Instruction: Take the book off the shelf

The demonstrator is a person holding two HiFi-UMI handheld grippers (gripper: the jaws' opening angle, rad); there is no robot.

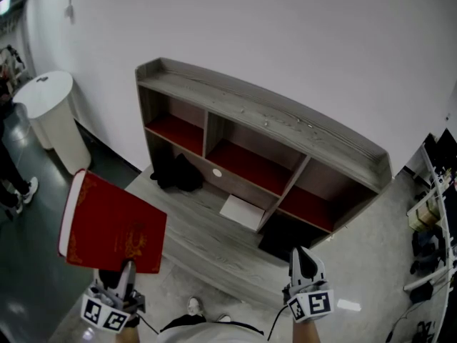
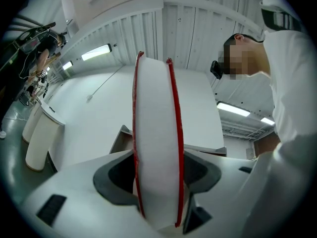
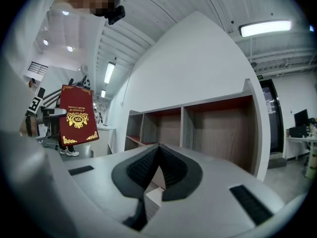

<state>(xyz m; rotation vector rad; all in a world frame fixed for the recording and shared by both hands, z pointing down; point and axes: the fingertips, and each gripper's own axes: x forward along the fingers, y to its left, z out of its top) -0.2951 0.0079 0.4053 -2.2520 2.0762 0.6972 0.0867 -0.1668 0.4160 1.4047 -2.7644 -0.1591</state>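
1. The shelf (image 1: 264, 120) is a low grey wooden unit against the white wall. Its three upper compartments have red floors and are empty. The book is not in it, so the removal looks done.
2. A white bin (image 1: 53, 116) stands left of the shelf, well apart from the action.
3. The red book (image 1: 111, 227) is held in the air to the left of the shelf, clear of its boards. Its gold-stamped cover faces away from the wall, and it rises upward from the grip, probably so that it can be carried off without knocking the frame.
4. The left tool (image 1: 123, 276) is clamped on the book's lower edge. Its pads press on the two covers with the white page block between them.
5. The right tool (image 1: 303, 261) has its jaws together with nothing between them. It waits near the shelf's lower right, apparently unneeded.
6. A dark bundle (image 1: 177, 171) and a white sheet (image 1: 241, 211) lie on the shelf's bottom board, untouched.
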